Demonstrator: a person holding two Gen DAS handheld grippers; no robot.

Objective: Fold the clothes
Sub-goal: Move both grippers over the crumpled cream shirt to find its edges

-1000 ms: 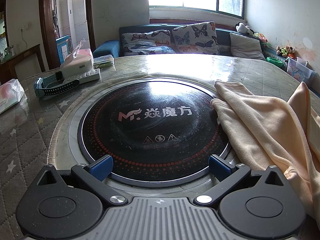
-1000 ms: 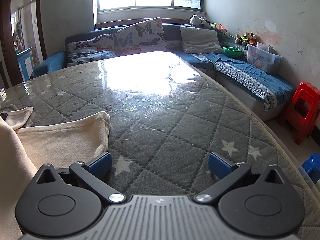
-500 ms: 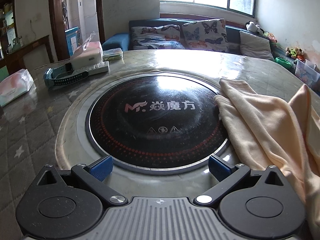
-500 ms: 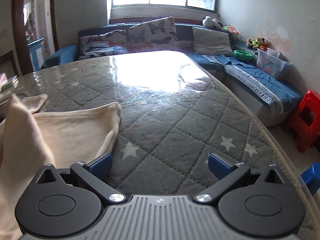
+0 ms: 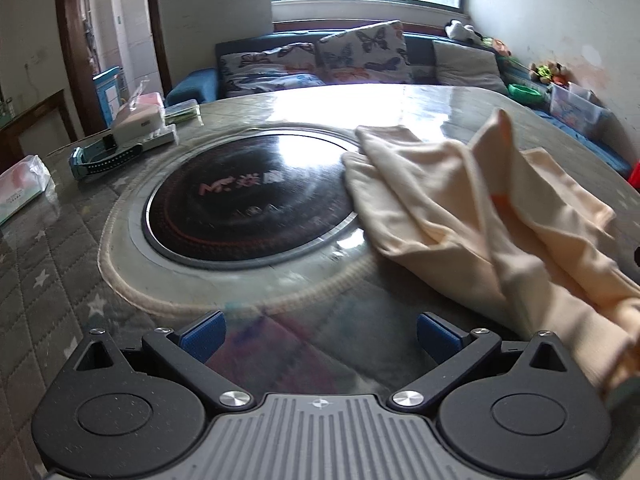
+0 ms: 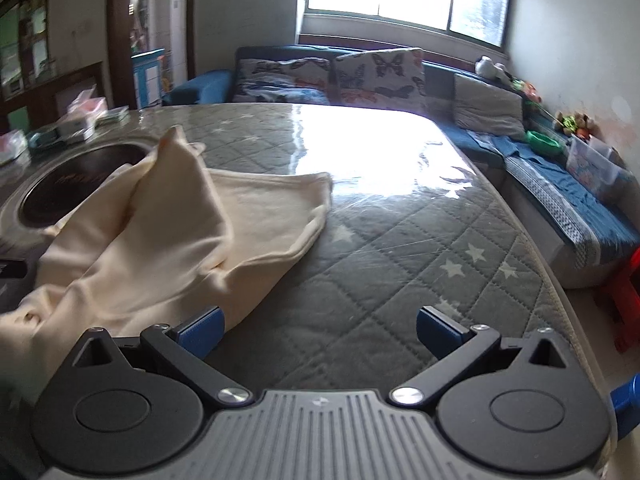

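Approach stage: we are reaching for the garment, nothing gripped yet.
Left view: our left gripper [image 5: 318, 338] is hovering wide open, empty, beside the cream garment [image 5: 472, 216] overlapping the cooktop [image 5: 248, 200]. Right view: our right gripper [image 6: 318, 330] is gaping, empty; next we judge each needs an edge.

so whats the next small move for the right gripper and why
Probably shift the right gripper left and close on the near edge of the cream garment. Both grippers are open and empty, the left gripper over bare table, and the garment lies rumpled, partly over the black cooktop.
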